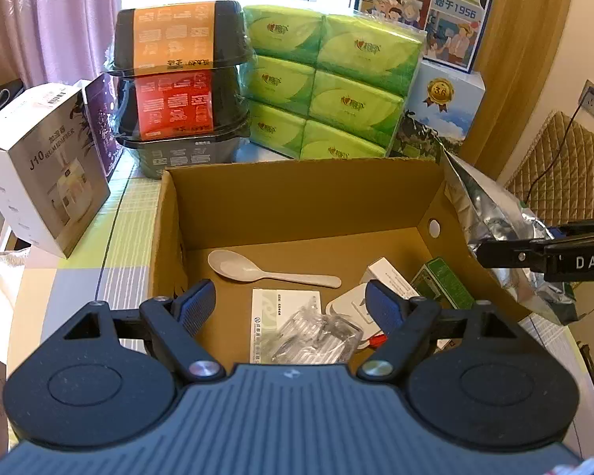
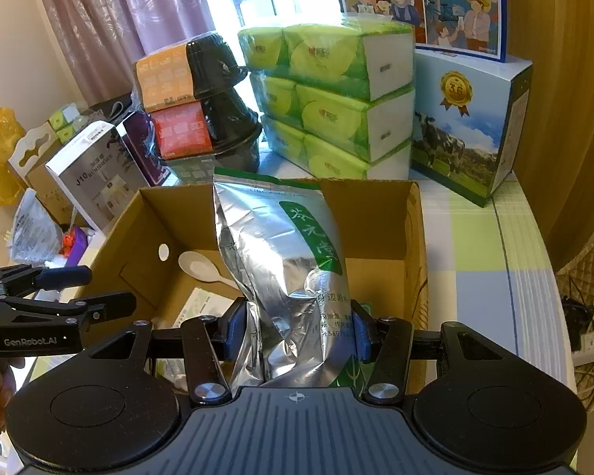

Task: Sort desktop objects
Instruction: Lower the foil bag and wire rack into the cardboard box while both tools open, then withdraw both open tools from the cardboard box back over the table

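Between the right gripper's [image 2: 299, 334] blue pads, a silver foil pouch [image 2: 281, 261] with a green label stands upright, pinched at its lower part, above the near edge of the cardboard box [image 2: 376, 217]. Ahead of the left gripper [image 1: 291, 306], whose fingers are spread wide with nothing between them, the box floor holds a white spoon [image 1: 257, 267], a leaflet [image 1: 281, 308], a crumpled clear wrapper [image 1: 316, 334] and a small green carton [image 1: 441, 283].

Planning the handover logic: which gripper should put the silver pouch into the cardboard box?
Right. The right gripper is shut on the silver pouch, holding it over the cardboard box. The left gripper is open and empty.
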`<action>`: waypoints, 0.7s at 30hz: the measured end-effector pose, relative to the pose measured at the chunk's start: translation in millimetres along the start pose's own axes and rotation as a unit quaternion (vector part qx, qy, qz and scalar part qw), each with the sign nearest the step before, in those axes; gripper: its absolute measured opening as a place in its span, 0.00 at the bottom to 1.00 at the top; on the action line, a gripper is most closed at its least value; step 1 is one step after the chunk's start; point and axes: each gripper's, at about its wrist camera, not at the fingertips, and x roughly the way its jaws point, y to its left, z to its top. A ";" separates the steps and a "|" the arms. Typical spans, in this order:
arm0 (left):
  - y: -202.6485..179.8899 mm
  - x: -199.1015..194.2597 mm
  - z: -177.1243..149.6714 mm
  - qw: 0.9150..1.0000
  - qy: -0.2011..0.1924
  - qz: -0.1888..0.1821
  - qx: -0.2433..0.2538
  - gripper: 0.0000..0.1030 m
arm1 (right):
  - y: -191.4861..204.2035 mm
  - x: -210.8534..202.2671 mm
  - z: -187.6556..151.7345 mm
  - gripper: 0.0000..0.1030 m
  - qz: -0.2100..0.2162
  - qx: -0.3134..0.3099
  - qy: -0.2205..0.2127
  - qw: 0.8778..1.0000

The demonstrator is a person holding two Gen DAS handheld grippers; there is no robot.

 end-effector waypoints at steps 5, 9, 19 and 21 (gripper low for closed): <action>-1.0 -2.9 -0.8 1.000 -0.002 0.000 0.002 0.77 | 2.8 -0.8 4.0 0.48 0.005 0.003 -0.011 1.000; -1.8 -6.7 -3.1 1.000 -0.005 -0.003 0.000 0.79 | 1.0 -9.2 7.6 0.85 0.020 0.015 -0.055 0.998; -2.3 -13.6 -17.6 1.000 0.001 -0.004 -0.009 0.82 | -11.2 -28.0 -8.9 0.90 0.014 0.040 -0.064 0.997; -4.2 -16.6 -21.4 1.000 0.002 -0.003 -0.009 0.82 | -11.5 -31.3 -16.2 0.91 0.016 0.044 -0.061 0.997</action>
